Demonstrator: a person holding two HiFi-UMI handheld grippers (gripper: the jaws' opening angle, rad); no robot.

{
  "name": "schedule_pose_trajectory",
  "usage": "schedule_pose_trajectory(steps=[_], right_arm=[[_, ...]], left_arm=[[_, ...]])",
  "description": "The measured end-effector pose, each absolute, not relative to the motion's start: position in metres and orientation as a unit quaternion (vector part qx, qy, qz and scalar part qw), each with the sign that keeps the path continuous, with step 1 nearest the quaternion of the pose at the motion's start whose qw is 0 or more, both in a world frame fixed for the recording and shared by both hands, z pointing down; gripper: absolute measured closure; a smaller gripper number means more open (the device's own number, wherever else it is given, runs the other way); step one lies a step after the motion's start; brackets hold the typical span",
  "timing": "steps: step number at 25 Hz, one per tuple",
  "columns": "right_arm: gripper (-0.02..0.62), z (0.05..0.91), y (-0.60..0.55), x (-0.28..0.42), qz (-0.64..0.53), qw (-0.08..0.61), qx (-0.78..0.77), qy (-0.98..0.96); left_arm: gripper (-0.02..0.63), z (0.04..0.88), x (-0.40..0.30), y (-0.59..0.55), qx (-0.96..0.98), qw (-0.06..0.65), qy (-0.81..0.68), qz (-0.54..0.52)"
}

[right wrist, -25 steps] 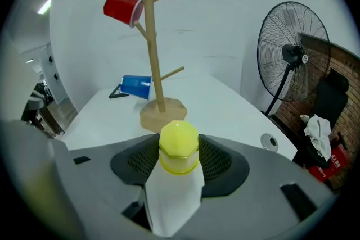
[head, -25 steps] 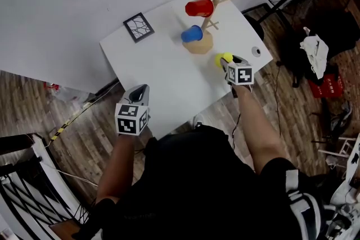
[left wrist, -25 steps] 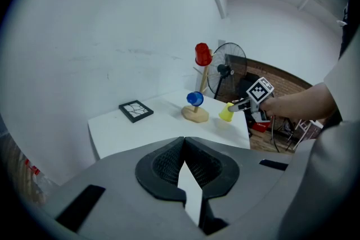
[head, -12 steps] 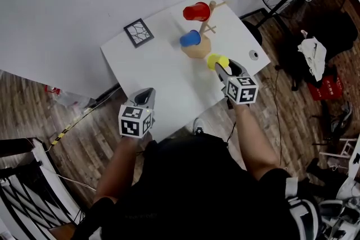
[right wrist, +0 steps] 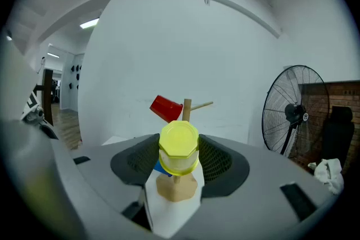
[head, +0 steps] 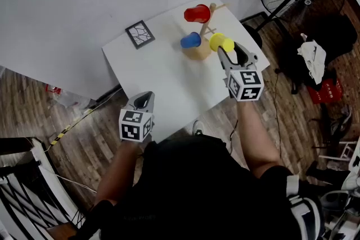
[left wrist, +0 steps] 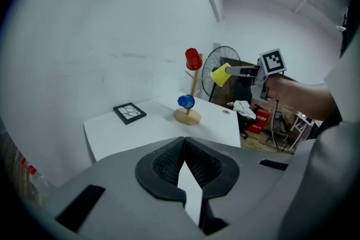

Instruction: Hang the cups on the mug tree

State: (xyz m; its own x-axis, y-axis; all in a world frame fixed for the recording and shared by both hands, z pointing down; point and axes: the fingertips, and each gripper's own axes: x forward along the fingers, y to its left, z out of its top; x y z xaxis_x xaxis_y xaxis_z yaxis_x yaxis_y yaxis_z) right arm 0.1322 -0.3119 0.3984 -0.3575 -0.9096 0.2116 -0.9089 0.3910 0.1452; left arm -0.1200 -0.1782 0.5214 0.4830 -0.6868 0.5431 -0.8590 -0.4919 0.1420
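Snugly in right tool (right wrist: 179,161), octagonal yellow cup (right wrist: 179,142)

A white rectangular table (head: 169,78) stands on a wooden plank floor (head: 34,104) in the upper middle of the head view. A black-framed square panel (head: 139,34) with a crack-like pattern lies flat near its upper-left corner. The mug tree (head: 198,54) stands on its wooden base toward the upper right, and the left gripper view shows a small dark round thing (left wrist: 225,111) near the right edge.
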Motion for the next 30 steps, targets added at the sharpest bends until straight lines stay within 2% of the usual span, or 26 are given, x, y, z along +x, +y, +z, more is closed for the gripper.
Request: schedule_pose_trajectory(steps=[17, 30], right_arm=[[0.379, 0.441, -0.372, 0.113, -0.011, 0.230, 0.544, -0.807], [0.377, 0.453, -0.358, 0.107, -0.003, 0.249, 0.527, -0.813]], left_arm=[[0.589, 0.509, -0.143, -0.172, 0.820, 0.200, -0.496, 0.203], [0.589, 0.503, -0.138, -0.176, 0.825, 0.195, -0.490, 0.202]])
